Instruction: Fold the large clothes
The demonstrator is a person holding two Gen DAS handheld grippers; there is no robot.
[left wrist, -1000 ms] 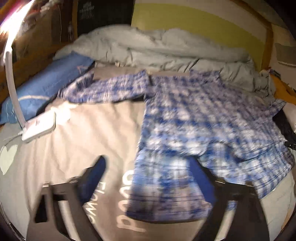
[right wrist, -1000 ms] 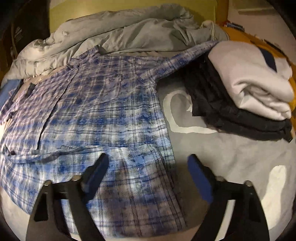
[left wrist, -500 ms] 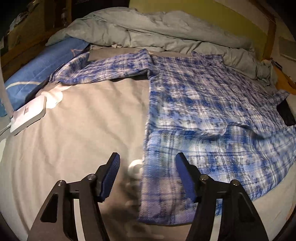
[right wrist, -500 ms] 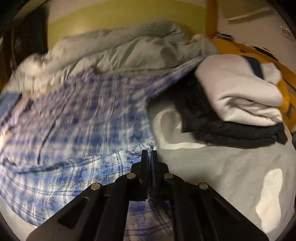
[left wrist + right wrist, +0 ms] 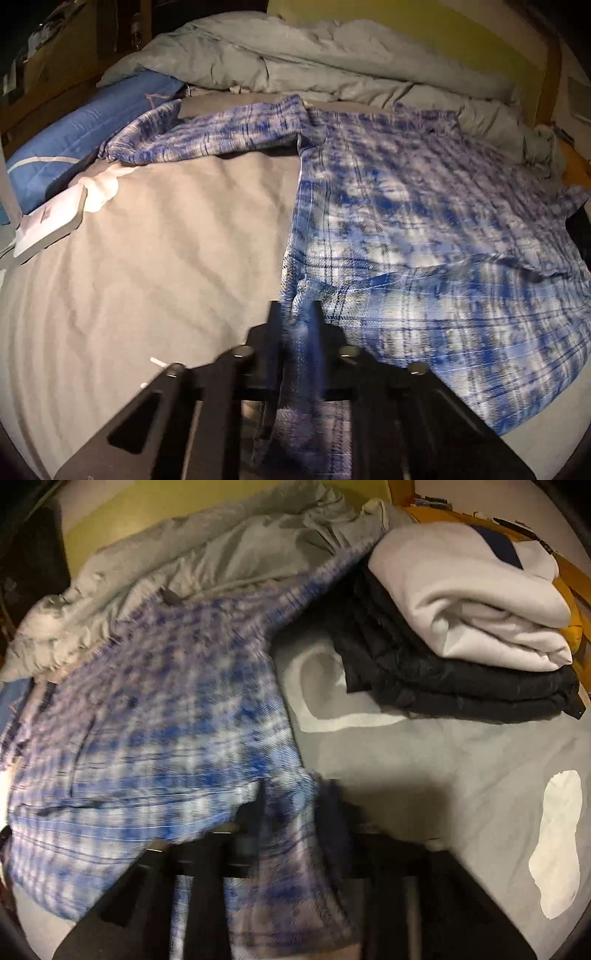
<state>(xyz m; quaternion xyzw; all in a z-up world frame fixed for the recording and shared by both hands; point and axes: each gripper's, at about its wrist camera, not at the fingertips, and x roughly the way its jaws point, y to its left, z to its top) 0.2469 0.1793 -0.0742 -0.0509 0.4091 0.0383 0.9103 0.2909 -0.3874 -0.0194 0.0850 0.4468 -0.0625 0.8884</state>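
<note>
A blue and white plaid shirt (image 5: 424, 206) lies spread on the grey bed sheet (image 5: 166, 240), one sleeve (image 5: 207, 133) stretched out to the left. My left gripper (image 5: 297, 321) is at the shirt's lower left hem corner; its jaws are closing and pinch the cloth between them. In the right wrist view the shirt (image 5: 166, 709) is blurred. My right gripper (image 5: 293, 805) is at the lower right hem corner. Its jaws are opening, with a bunch of shirt cloth still lying between the two fingers.
A rumpled grey duvet (image 5: 332, 55) is heaped along the back of the bed. A blue pillow (image 5: 74, 140) and a flat white device (image 5: 51, 225) lie at the left. At the right stands a folded stack, white garment (image 5: 472, 598) over black (image 5: 461, 690).
My left gripper dropped onto the hem and went from wide open to pinching it. My right gripper shut on the hem corner half a second ago; its fingers have since parted.
</note>
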